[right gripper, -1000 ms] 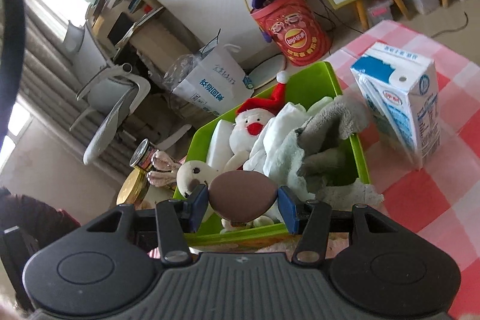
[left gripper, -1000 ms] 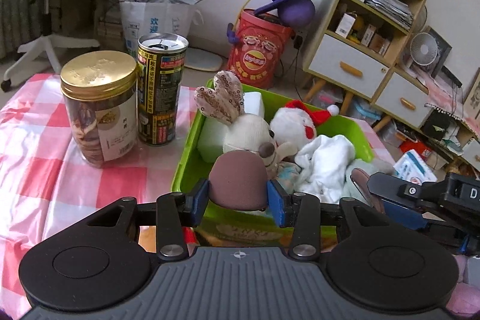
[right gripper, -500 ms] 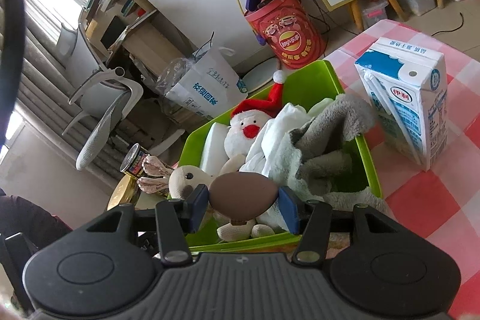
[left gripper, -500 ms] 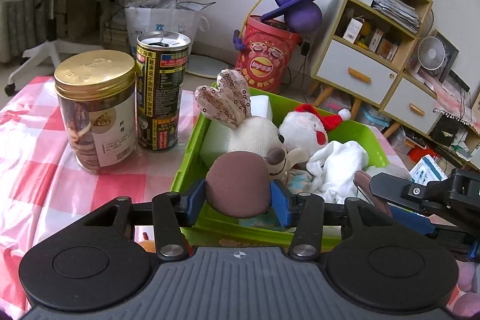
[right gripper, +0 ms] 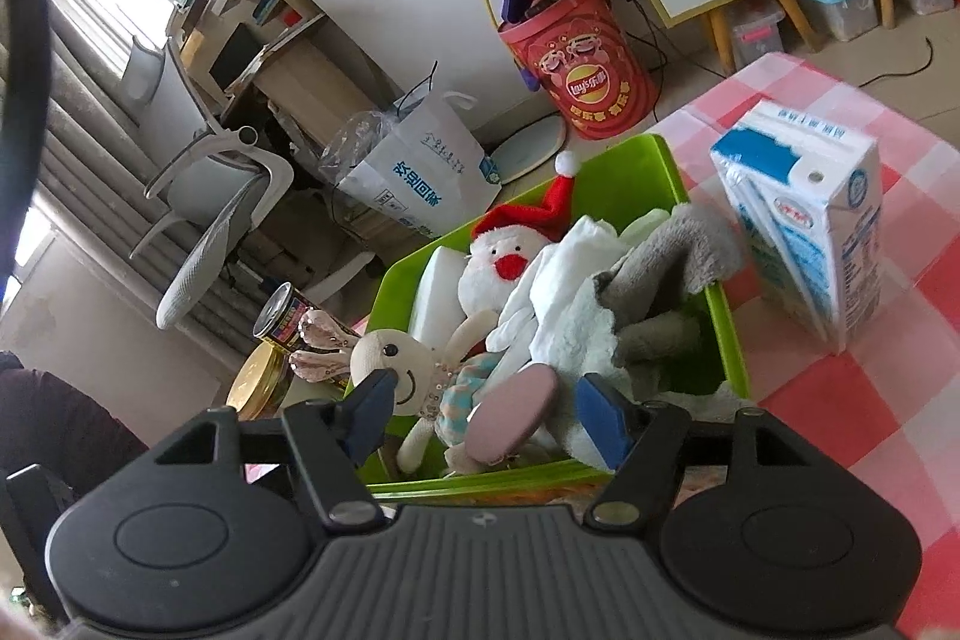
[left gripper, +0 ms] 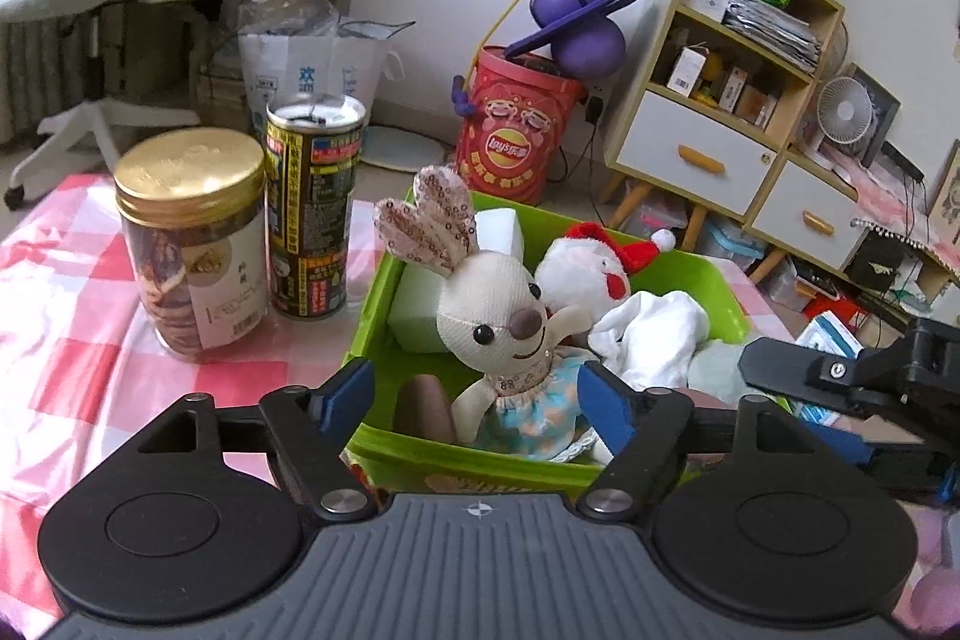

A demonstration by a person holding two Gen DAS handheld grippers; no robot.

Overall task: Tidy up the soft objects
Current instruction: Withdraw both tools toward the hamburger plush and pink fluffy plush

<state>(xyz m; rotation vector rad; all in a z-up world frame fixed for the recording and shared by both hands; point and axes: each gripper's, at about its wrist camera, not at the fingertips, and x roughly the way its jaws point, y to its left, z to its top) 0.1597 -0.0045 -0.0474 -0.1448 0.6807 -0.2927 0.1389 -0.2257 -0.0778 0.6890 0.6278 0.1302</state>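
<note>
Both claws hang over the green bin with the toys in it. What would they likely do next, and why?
Probably back away upward. The jaws of the left gripper and right gripper are opening, and the brown pad already lies loose in the green bin beside the rabbit doll.

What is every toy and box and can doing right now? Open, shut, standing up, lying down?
Green plastic bin: open, full.
Sequin-eared rabbit doll: lying inside.
Brown oval pad: released, in bin.
Gold-lidded jar: upright, shut.
Black can: upright.
Milk carton: upright, shut.
Left gripper: opening.
Right gripper: opening.
</note>
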